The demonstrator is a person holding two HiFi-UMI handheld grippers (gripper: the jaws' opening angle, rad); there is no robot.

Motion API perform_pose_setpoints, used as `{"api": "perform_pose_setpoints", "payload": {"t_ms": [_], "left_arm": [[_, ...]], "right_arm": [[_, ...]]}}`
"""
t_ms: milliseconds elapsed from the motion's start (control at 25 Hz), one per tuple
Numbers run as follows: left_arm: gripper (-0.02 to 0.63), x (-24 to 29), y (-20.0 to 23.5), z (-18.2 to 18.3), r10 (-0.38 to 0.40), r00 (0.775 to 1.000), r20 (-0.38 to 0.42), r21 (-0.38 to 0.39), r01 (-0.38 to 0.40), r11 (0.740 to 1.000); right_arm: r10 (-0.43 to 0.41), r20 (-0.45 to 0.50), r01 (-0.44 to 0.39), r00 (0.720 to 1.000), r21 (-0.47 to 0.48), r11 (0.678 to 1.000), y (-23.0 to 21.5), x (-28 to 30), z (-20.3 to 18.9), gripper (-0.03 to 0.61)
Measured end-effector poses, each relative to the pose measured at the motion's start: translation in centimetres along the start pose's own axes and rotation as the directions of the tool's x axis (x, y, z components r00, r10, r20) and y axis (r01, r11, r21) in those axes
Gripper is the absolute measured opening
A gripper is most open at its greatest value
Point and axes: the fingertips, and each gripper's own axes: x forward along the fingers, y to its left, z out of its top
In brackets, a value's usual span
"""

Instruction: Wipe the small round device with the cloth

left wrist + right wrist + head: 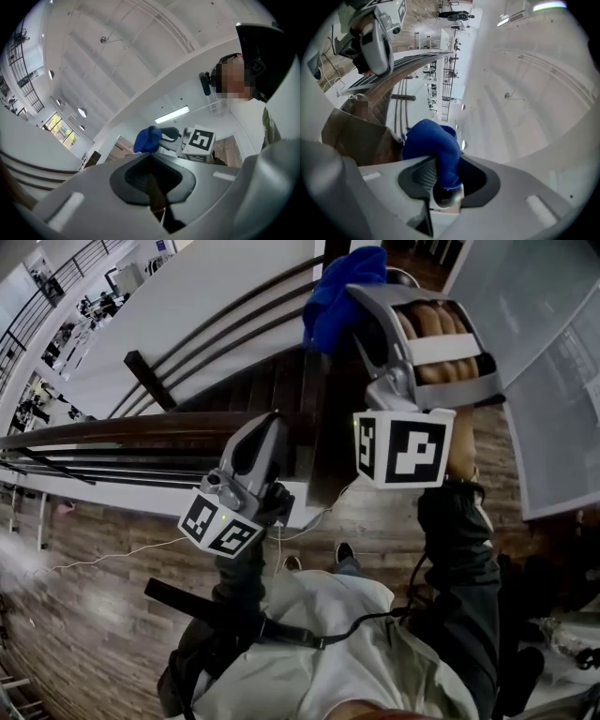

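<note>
The right gripper [443, 190] was clamped on the blue cloth [337, 292], upper centre of the head view. The left gripper [152, 185] was closed and empty. No view showed the small round device. If the grip loosened, the cloth could fall past the railing [141, 427].

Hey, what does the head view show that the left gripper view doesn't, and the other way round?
Only the head view: the wooden railing, the plank floor and the hand in the right gripper's handle. Only the left gripper view: the ceiling with a strip light. Both: the right gripper shut on the blue cloth, and its marker cube.
</note>
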Motion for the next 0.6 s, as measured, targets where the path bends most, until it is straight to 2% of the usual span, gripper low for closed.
{"api": "perform_pose_setpoints", "payload": {"t_ms": [200,280,360,440,480,520,600], "left_arm": [[0.002,0.1,0.1,0.2,0.002,1.000,-0.005,0.010,-0.002,1.000],[0.002,0.0,0.3,0.5,0.007,1.000,-0.005,0.016,-0.007,1.000],[0.002,-0.1,0.4,0.8,0.012,1.000,-0.004,0.024,-0.012,1.000],[0.002,-0.1,0.5,0.9,0.011,1.000,-0.005,0.027,-0.011,1.000],[0.002,-0.1,0.5,0.9,0.007,1.000,-0.006,0.027,-0.007,1.000],[0.002,0.0,0.4,0.9,0.003,1.000,-0.008,0.026,-0.003,1.000],[0.002,0.3,0.3,0.7,-0.003,1.000,-0.009,0.024,0.003,1.000]], "right_arm": [[-0.038,0.045,0.031,0.998,0.140,0.990,2.0,-4.0,-1.4,0.122],[-0.092,0.056,0.078,0.994,0.211,0.974,1.6,-5.6,-2.7,0.122],[-0.240,0.070,0.207,0.968,0.314,0.927,-0.9,-6.9,-4.8,0.122],[-0.389,0.035,0.340,0.920,0.418,0.842,-3.8,-6.9,-7.9,0.121],[-0.406,-0.008,0.364,0.914,0.458,0.811,-4.4,-6.2,-9.7,0.122],[-0.385,-0.049,0.358,0.922,0.488,0.796,-4.5,-5.1,-11.4,0.121],[-0.298,-0.081,0.294,0.951,0.534,0.793,-3.9,-2.2,-13.6,0.122]]}}
